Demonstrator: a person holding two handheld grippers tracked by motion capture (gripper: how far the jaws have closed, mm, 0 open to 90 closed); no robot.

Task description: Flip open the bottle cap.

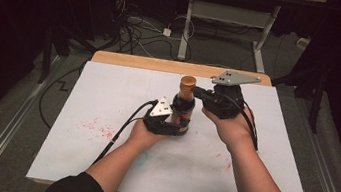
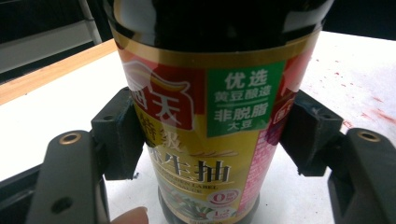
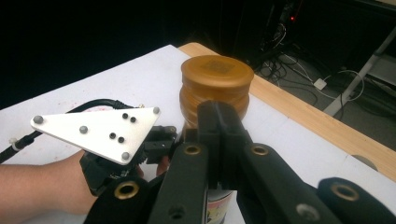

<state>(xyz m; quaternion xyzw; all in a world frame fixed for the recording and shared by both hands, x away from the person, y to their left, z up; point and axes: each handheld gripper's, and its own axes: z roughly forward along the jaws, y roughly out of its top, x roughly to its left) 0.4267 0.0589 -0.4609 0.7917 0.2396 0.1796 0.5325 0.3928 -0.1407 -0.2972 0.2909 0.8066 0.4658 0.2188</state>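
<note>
Left claw (image 2: 208, 140) clamped around bottle (image 2: 205, 116) label

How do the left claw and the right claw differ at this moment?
The left claw is clamped on the label-covered body of the dark sauce bottle, low near the white table; the right claw is shut on nothing, its jaws pressed together. The left claw sits at the bottle's base, while the right claw's tips rest up by the amber ribbed plastic cap. Both are black, hand-held and cabled.

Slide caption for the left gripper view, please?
Left tongs clamp a labelled soy sauce bottle standing upright on the white table.
</note>
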